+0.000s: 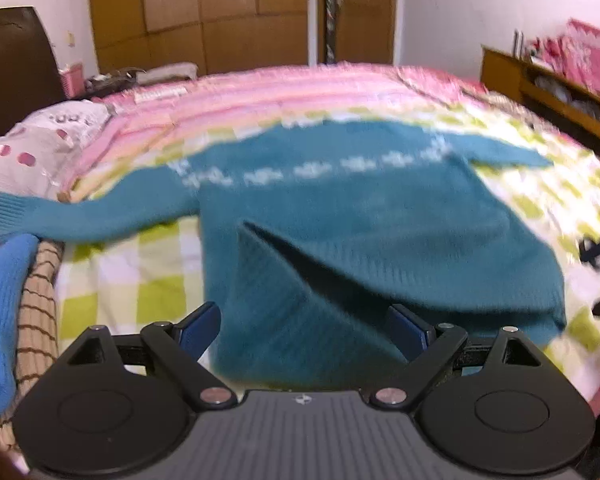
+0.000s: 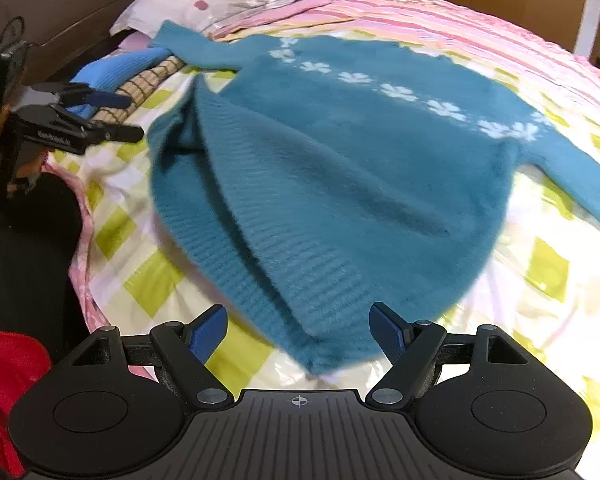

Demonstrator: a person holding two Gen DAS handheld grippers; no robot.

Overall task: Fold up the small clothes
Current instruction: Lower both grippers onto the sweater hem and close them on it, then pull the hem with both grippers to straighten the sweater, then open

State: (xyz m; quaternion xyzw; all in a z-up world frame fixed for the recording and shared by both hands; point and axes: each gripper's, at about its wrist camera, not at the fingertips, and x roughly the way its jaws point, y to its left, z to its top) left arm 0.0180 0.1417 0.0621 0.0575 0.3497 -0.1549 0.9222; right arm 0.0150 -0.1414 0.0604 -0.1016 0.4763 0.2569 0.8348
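A bed (image 1: 112,280) fills most of both views, spread with a cover of white and lime-green checks that gives way to pink stripes toward the upper half of the frame. At the upper left of the left wrist view a dark brown headboard (image 1: 16,68) rises behind a white pillow (image 1: 40,140) with pink spots. Behind the bed stands a wooden wardrobe (image 1: 204,16) in tan panels, top centre, set between white walls (image 1: 460,12). At the upper right a low wooden shelf unit (image 1: 556,96) carries a pink patterned cloth (image 1: 592,56). Along the far edge of the bed, small cluttered items are too blurred to tell apart. The light is bright and even.
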